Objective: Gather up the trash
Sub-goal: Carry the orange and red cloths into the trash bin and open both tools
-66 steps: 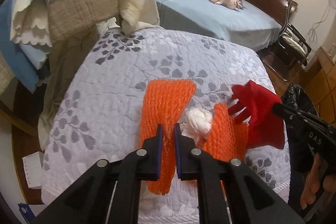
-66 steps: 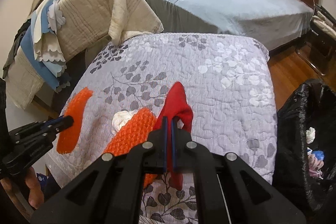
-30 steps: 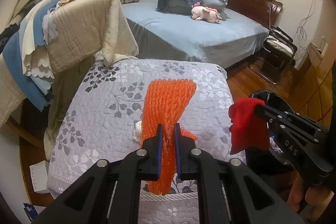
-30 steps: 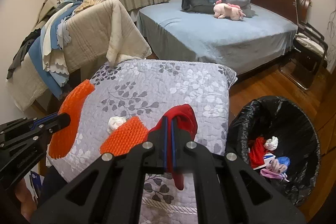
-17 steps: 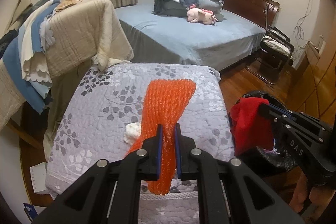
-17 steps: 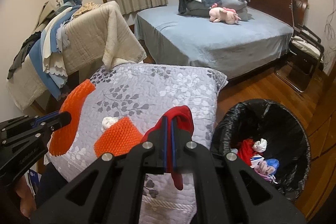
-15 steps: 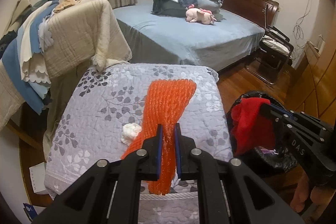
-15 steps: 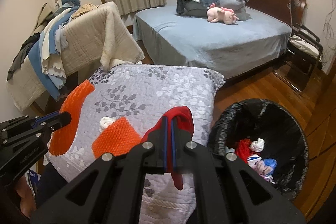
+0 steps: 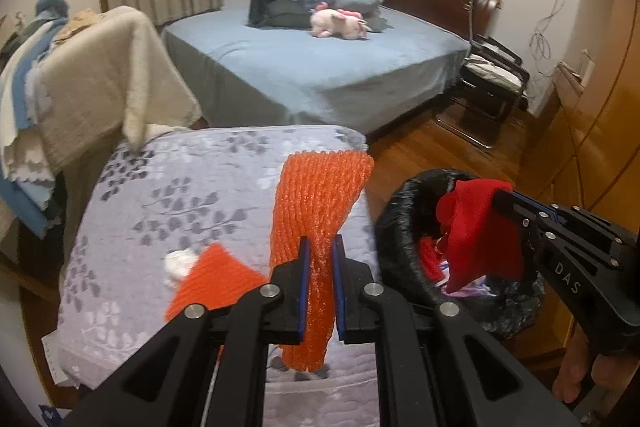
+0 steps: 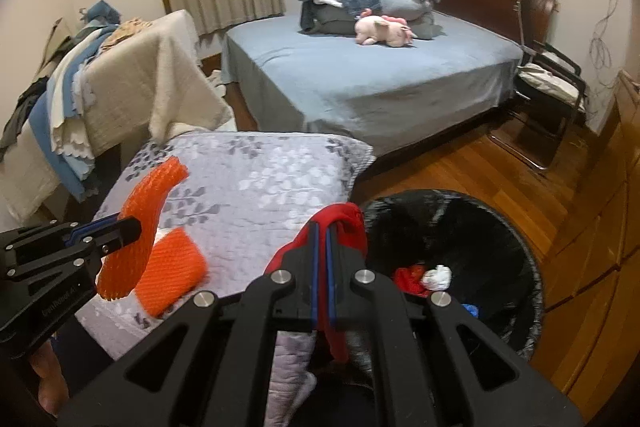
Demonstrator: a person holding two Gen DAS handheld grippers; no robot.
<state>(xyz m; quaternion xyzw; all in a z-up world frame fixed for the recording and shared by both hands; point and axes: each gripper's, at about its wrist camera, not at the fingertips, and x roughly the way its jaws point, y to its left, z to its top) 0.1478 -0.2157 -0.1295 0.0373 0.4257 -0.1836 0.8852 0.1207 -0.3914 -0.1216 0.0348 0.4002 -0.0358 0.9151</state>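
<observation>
My left gripper [image 9: 319, 247] is shut on an orange foam net [image 9: 320, 195] and holds it in the air above the grey floral quilt [image 9: 192, 187]. My right gripper [image 10: 320, 231] is shut on a red cloth [image 10: 344, 223] and holds it at the near rim of the black trash bin [image 10: 480, 227]. In the left wrist view the red cloth [image 9: 480, 227] hangs over the bin [image 9: 396, 223]. A second orange foam net [image 9: 216, 279] and a white paper wad [image 9: 180, 263] lie on the quilt. The bin holds several pieces of trash [image 10: 438, 275].
A bed with a blue sheet [image 10: 380, 67], stacked bedding and a pink plush toy [image 10: 382, 29] stands behind. Blankets hang over a rack [image 10: 132, 83] at the left. A folding chair [image 10: 552, 83] and wooden cabinets [image 10: 616, 187] stand at the right on a wooden floor [image 10: 460, 163].
Both grippers have lifted and swung right toward the bin with their loads. The red cloth moved from over the quilt to the bin's rim. The second orange net shifted on the quilt.
</observation>
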